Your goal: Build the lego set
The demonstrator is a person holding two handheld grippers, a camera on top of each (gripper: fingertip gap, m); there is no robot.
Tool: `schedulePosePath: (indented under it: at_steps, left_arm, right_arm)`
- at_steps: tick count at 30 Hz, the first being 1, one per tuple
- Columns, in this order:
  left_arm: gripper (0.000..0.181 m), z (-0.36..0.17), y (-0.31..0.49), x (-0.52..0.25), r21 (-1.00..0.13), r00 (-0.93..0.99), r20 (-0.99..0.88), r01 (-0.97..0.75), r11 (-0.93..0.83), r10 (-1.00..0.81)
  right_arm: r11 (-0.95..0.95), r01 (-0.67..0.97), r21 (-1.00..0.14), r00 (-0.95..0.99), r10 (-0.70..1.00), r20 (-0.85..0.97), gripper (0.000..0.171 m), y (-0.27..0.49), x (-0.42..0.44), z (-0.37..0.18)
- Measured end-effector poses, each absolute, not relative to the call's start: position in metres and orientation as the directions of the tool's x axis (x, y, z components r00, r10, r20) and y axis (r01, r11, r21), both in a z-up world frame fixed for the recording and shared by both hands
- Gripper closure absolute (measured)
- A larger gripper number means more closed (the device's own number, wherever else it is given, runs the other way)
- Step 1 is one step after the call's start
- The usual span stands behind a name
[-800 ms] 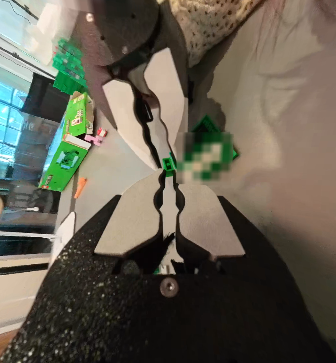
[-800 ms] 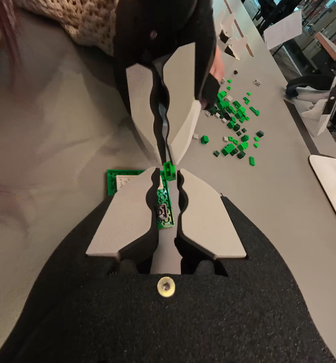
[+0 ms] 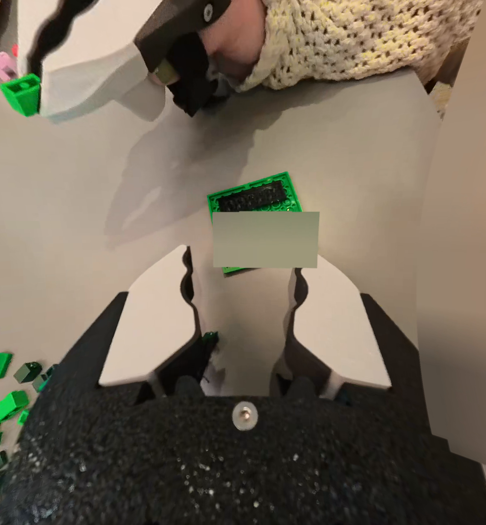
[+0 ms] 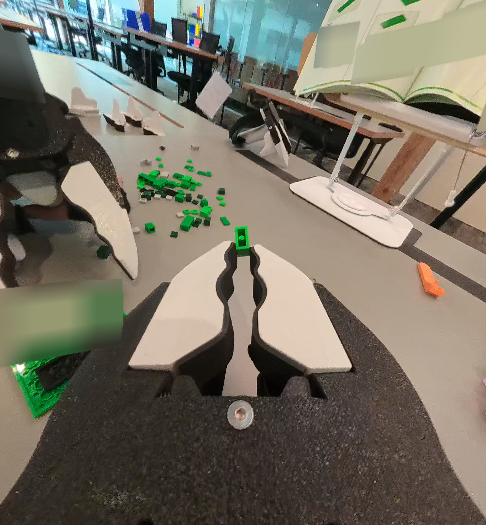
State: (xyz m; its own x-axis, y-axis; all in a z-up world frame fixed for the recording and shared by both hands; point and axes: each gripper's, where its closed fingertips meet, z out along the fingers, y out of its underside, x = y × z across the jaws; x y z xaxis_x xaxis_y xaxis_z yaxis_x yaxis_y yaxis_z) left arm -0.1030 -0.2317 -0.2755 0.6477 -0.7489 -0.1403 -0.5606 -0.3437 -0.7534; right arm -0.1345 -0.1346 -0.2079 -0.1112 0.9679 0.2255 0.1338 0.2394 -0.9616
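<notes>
Right wrist view: right gripper is pinching a small green brick at its tips. Left gripper is gaping, empty. Green baseplate at 12 o'clock is carrying few pieces; loose bricks are waiting. Build barely begun.

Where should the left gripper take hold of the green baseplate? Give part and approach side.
Judged from the left wrist view: grip the green baseplate by its thin outer edge, sliding in low from the near side. It lies flat on the table with a black plate on top; the left gripper is open.
</notes>
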Motion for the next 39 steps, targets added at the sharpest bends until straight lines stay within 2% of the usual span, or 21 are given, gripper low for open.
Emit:
schedulePosePath:
  at_steps: [1, 5, 7, 16, 26, 29, 34, 39]
  left_arm:
    - [0.106, -0.276, -0.232, -0.102, -0.754, 0.662, -0.127, -0.548, -0.361, -0.739]
    - [0.082, -0.286, -0.234, -0.096, -0.709, 0.731, 0.005, -0.478, -0.518, -0.682]
    - [0.071, -0.291, -0.235, -0.093, -0.691, 0.739, -0.003, -0.489, -0.533, -0.673]
    - [0.088, -0.286, -0.229, -0.077, -0.696, 0.747, -0.086, -0.518, -0.497, -0.659]
    - [0.098, -0.282, -0.220, -0.088, -0.678, 0.751, -0.164, -0.557, -0.480, -0.640]
    - [0.121, -0.274, -0.205, -0.113, -0.677, 0.771, -0.350, -0.601, -0.424, -0.533]
    - [0.111, -0.267, -0.200, -0.119, -0.661, 0.736, -0.491, -0.664, -0.350, -0.466]
    - [0.115, -0.247, -0.195, -0.126, -0.652, 0.699, -0.629, -0.712, -0.259, -0.340]
  right_arm:
    - [0.243, 0.117, -0.963, -0.107, 0.967, 0.231, 0.163, -0.134, -0.135, -0.206]
    - [0.281, 0.053, -0.958, -0.050, 0.959, 0.278, 0.163, -0.127, -0.138, -0.197]
    - [0.297, 0.038, -0.954, -0.044, 0.954, 0.295, 0.163, -0.128, -0.138, -0.195]
    - [0.340, 0.000, -0.940, -0.056, 0.939, 0.339, 0.163, -0.129, -0.141, -0.191]
    - [0.294, -0.012, -0.956, 0.011, 0.956, 0.294, 0.163, -0.101, -0.147, -0.186]
    - [0.306, -0.032, -0.952, 0.035, 0.952, 0.304, 0.163, -0.093, -0.150, -0.182]
    - [0.316, -0.025, -0.948, 0.049, 0.948, 0.315, 0.163, -0.076, -0.165, -0.183]
    - [0.321, -0.038, -0.946, 0.048, 0.946, 0.319, 0.163, -0.063, -0.176, -0.181]
